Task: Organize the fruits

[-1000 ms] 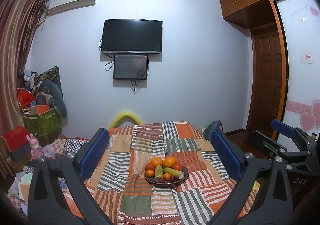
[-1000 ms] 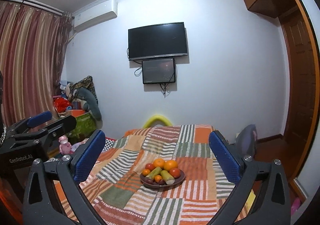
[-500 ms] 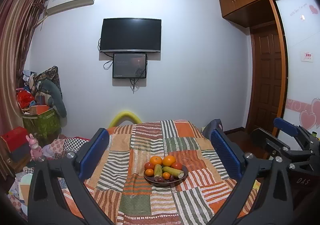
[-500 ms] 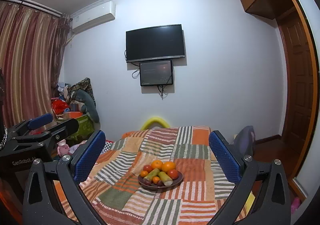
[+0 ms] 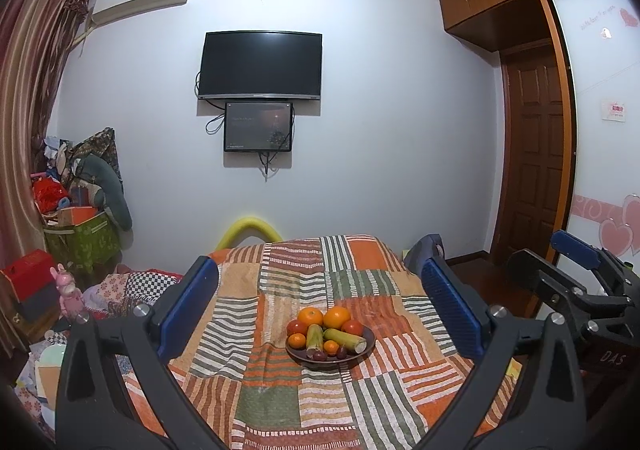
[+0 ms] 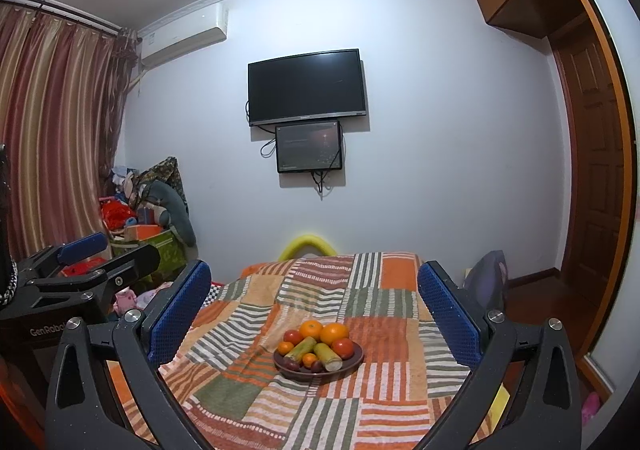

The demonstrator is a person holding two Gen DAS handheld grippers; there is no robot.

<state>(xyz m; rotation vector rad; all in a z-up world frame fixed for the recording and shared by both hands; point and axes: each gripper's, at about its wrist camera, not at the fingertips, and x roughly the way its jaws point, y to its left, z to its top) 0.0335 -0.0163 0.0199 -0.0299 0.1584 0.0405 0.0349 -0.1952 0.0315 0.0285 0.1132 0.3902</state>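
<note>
A dark round plate (image 5: 362, 354) of fruit sits mid-table on a patchwork cloth (image 5: 276, 402). It holds two large oranges (image 5: 337, 317), red tomatoes (image 5: 352, 327), small mandarins (image 5: 297, 340), two green-yellow sugarcane pieces (image 5: 345, 340) and dark dates. The plate also shows in the right wrist view (image 6: 356, 361). My left gripper (image 5: 320, 314) is open and empty, held back from and above the plate. My right gripper (image 6: 314, 314) is open and empty, also short of the plate. Each gripper shows at the edge of the other's view.
The table's far edge meets a yellow foam arch (image 5: 250, 228) by the wall. Piled clutter and a green box (image 5: 82, 242) stand at the left. A wooden door (image 5: 536, 153) and a dark chair back (image 6: 490, 274) are at the right. A TV (image 5: 260, 65) hangs on the wall.
Both views have shifted slightly: the plate sits a little lower and nearer the middle of each frame. Both grippers stay open and empty.
</note>
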